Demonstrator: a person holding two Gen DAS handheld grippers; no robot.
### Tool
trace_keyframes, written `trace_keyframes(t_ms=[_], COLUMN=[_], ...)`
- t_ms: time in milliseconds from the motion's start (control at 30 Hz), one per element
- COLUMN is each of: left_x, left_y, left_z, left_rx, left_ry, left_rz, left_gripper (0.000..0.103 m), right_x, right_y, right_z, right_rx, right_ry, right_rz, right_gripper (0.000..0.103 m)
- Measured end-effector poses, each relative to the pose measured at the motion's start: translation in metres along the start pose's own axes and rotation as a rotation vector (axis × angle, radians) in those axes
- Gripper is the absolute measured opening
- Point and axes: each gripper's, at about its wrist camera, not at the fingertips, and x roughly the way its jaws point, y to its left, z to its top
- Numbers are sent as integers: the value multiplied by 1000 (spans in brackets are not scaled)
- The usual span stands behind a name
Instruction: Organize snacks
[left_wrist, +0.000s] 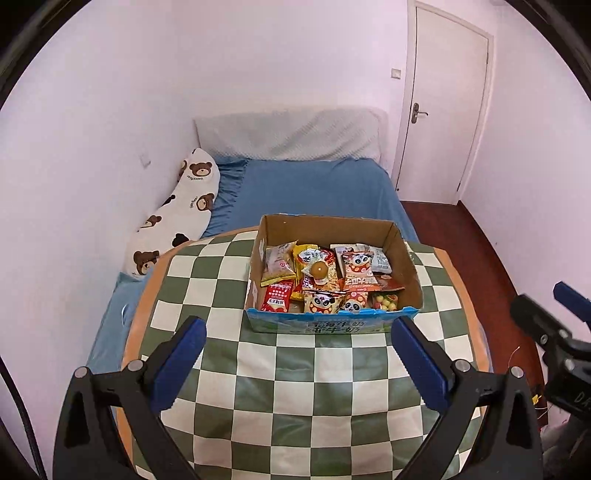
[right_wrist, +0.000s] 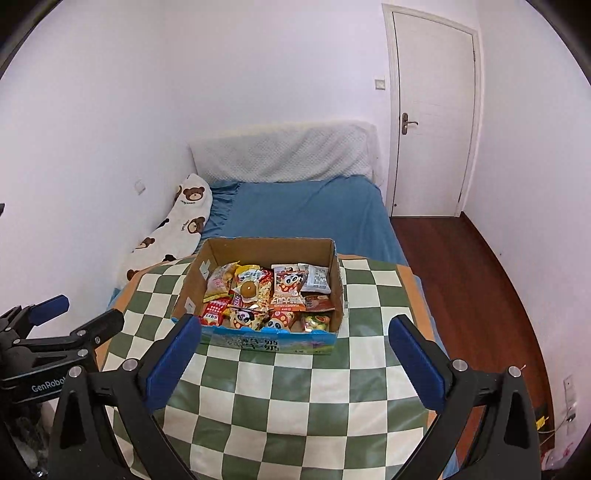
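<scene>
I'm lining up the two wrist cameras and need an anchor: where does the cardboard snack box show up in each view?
Left wrist view: the cardboard snack box sits just right of centre on the checkered cloth, beyond the open left gripper.
Right wrist view: the box sits left of centre, its near left corner behind the open right gripper's left finger.
Shared landmark: the white door, upper right in both.
</scene>
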Motion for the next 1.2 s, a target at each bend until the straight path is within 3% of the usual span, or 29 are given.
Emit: trace_keyframes(t_ms=[500, 867, 1200], left_x=[23, 74, 125], left_y=[-11, -19, -15], left_z=[-1, 12, 17], left_rx=[4, 12, 0], left_ry=[8, 20, 92], left_rz=[23, 59, 58], left_gripper=[103, 103, 103], right_x=[23, 79, 138], right_y=[-4, -15, -19], right_z=[-3, 8, 7], right_rx=[-10, 0, 1], right_ry=[6, 18, 82], right_rz=[-27, -76, -117], right_gripper=[103, 103, 103])
